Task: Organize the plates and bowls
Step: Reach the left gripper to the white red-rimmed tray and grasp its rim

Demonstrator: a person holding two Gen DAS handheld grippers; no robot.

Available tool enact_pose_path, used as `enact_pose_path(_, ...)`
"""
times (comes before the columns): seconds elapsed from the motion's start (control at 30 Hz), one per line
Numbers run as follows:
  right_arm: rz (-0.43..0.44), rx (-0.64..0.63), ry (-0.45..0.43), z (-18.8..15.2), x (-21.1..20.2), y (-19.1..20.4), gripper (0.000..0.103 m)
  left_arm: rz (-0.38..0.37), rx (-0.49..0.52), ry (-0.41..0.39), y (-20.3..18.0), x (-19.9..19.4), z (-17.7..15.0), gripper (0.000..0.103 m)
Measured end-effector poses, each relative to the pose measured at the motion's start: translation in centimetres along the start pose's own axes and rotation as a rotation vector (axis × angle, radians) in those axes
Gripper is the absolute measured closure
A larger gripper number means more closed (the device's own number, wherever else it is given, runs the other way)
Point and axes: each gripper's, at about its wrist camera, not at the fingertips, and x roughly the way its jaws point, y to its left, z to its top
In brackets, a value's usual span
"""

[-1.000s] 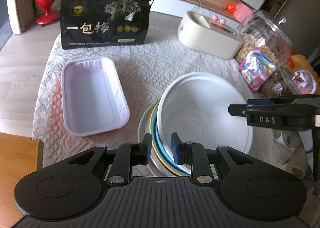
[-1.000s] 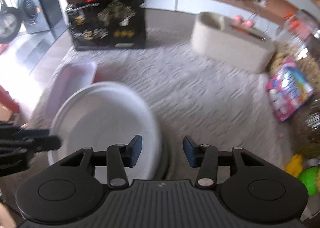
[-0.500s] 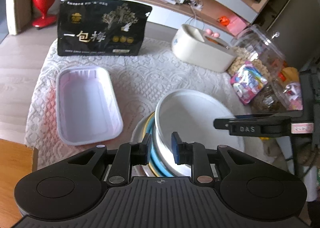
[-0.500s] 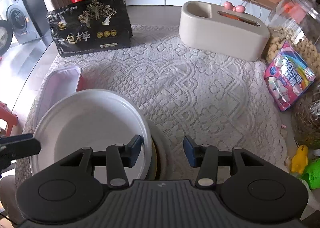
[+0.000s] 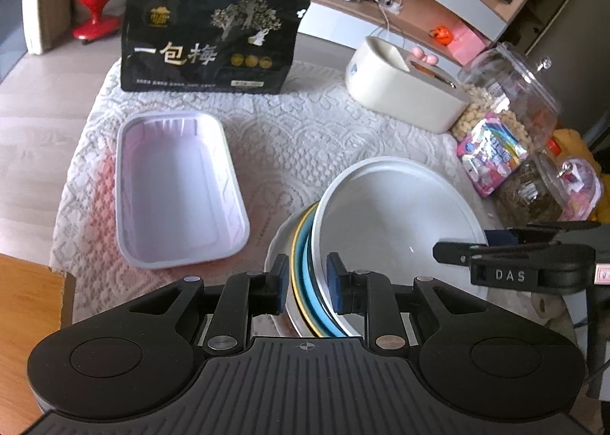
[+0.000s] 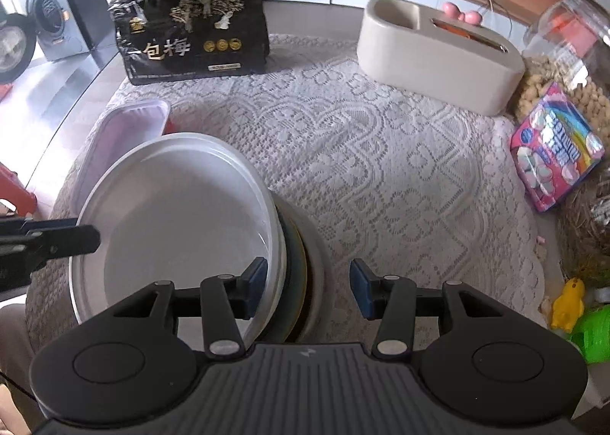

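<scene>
A stack of dishes stands near the front of the lace-covered table (image 6: 381,168): a white bowl (image 5: 392,221) on top, a blue-rimmed plate (image 5: 305,282) and a yellow-rimmed one under it, and a white plate (image 5: 274,248) at the bottom. My left gripper (image 5: 308,284) is shut over the stack's near-left rims, one pad inside the bowl and one outside the coloured plates. At the opposite side, my right gripper (image 6: 307,284) straddles the edge of the bowl (image 6: 179,221). Its left pad is inside the bowl and its right pad stands apart from the plates, so it is open.
A white rectangular tray (image 5: 175,191) lies left of the stack. A black snack bag (image 5: 209,50) stands at the back. A cream box (image 5: 404,95), glass jars (image 5: 507,99) and a pink candy packet (image 5: 492,156) line the right side. A wooden surface (image 5: 26,301) adjoins the front left.
Both grippers stay at the stack's rims. The left view swung briefly and came back. The right view was blurred a second ago and is sharp now.
</scene>
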Motion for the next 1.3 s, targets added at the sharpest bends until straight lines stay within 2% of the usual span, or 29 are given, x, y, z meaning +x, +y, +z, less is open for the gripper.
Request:
enact_pose_path(0.17, -0.035, -0.034, -0.039, 0.9, -2.1, 0.7, 0.056, -0.042, -0.02, -0.04, 0.8, -2.1, 1.0, 0.081)
enact_pose_path(0.27, -0.024, -0.064, -0.1, 2.3, -4.4, 1.7, 0.049, -0.075, -0.024, -0.073, 1.6, -4.1, 1.9, 0.081)
enact_pose_path(0.33, -0.008, -0.083, -0.137, 3.3, -5.6, 2.6, 0.039, -0.077, -0.028, -0.092, 2.5, -5.1, 2.4, 0.081)
enact_pose_path(0.47, 0.027, -0.119, -0.158, 5.7, -5.9, 4.8, 0.037, -0.037, -0.086, -0.104, 5.3, -5.4, 3.6, 0.081)
enact_pose_path(0.63, 0.083, -0.13, -0.075, 8.8, -2.7, 8.2, 0.036, 0.145, -0.166, -0.06, 10.4, -2.5, 5.1, 0.081)
enact_pose_path(0.73, 0.08, -0.171, 0.01, 10.5, 0.3, 11.0, 0.036, 0.199, -0.199, 0.012, 13.0, -0.4, 5.8, 0.081)
enact_pose_path(0.87, 0.062, -0.221, 0.089, 11.8, 3.7, 14.1, 0.036, 0.185, -0.22, 0.087, 15.1, 1.7, 6.4, 0.081)
enact_pose_path(1.0, 0.091, -0.167, 0.2, 13.0, 6.8, 15.3, 0.036, 0.194, -0.203, 0.14, 15.6, 3.1, 6.5, 0.081)
enact_pose_path(1.1, 0.061, -0.164, 0.258, 13.6, 9.3, 16.5, 0.036, 0.154, -0.214, 0.181, 16.2, 3.7, 6.1, 0.081)
enact_pose_path(1.2, 0.019, -0.175, 0.279, 14.1, 10.7, 17.3, 0.036, 0.091, -0.224, 0.191, 16.8, 3.5, 6.1, 0.081)
enact_pose_path(1.3, 0.037, -0.173, 0.278, 14.5, 10.9, 17.5, 0.036, 0.097, -0.189, 0.163, 16.5, 2.4, 6.6, 0.081)
